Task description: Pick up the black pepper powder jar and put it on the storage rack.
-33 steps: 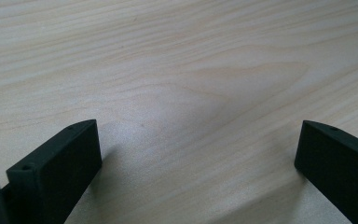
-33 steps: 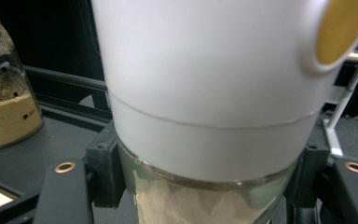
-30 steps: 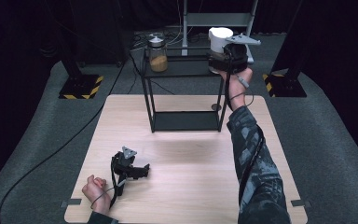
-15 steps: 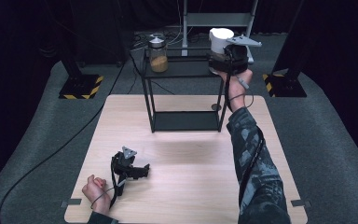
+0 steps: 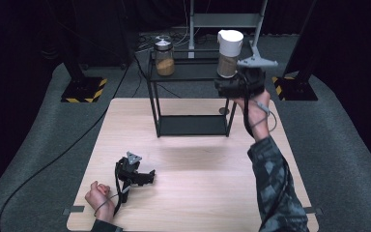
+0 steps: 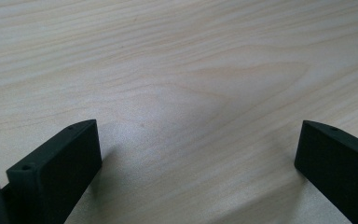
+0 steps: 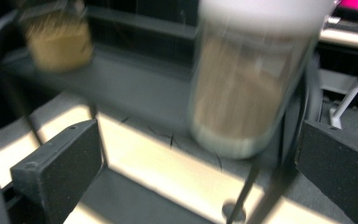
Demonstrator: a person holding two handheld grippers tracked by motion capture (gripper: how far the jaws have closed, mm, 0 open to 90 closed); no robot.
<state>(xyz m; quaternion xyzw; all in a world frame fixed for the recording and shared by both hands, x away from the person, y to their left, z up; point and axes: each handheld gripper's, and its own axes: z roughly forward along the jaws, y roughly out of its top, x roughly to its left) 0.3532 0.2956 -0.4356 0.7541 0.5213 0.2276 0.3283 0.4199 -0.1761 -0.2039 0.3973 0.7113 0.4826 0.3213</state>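
Note:
A clear jar with a white lid [image 5: 230,53] and brown contents stands on the top shelf of a black wire rack [image 5: 193,124]. In the right gripper view this jar [image 7: 242,84] is blurred and just ahead of the jaws. My right gripper [image 5: 226,87] is raised in front of it. Its jaws have just been opening and stand wide, with no pad touching the jar. A second jar with a metal lid [image 5: 164,57] stands at the shelf's left end. My left gripper [image 5: 140,175] lies open on the wooden table [image 6: 191,70] with nothing between its jaws.
The rack stands at the table's far edge, with a lower shelf near table level. Beyond the table are stands with yellow-black striped bases [image 5: 82,90] and cables on the grey floor. The left hand [image 5: 99,195] rests near the front edge.
My right gripper has let go of the white-lidded jar and drawn back toward the person. The jar stays upright on the top shelf. The left gripper has not moved.

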